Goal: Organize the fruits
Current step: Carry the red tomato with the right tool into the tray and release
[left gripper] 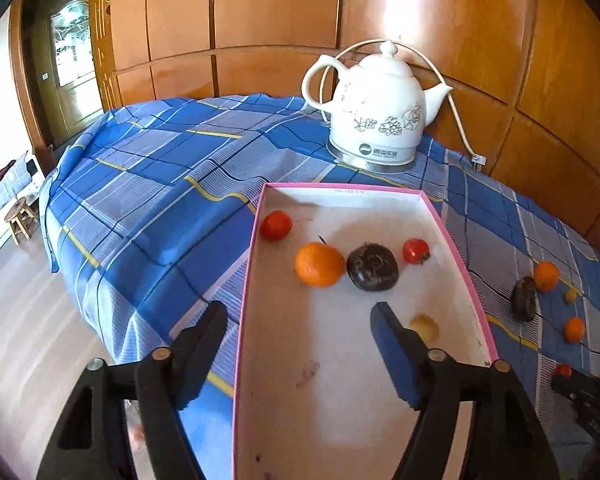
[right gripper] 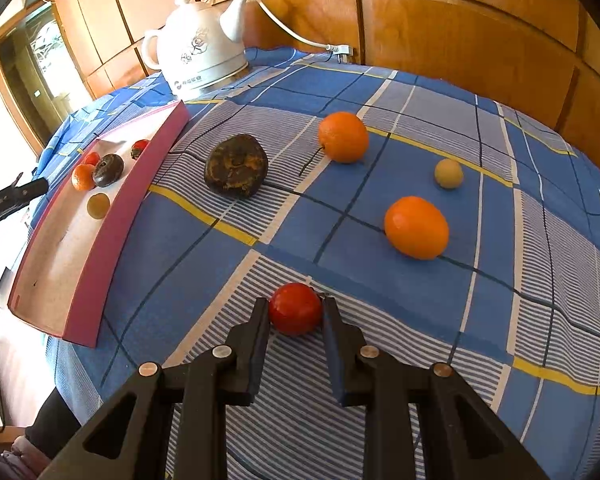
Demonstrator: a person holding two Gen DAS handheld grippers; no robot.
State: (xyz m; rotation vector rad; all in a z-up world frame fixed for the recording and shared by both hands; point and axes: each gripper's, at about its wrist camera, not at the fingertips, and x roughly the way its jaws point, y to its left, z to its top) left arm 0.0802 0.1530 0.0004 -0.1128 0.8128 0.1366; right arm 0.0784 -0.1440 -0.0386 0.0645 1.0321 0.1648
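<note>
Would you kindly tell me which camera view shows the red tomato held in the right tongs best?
The right wrist view: the red tomato sits large and sharp between the right tongs, which are shut on it. The left wrist view shows it only as a tiny red spot at the far right edge.

Three oranges (right gripper: 343, 137), three tomatoes (right gripper: 295, 308), two dark brown fruits (right gripper: 236, 172), two small yellow fruits (right gripper: 448, 173), one pink box (right gripper: 112, 216), one white kettle (right gripper: 198, 46), two grippers (right gripper: 294, 308) were visible.
</note>
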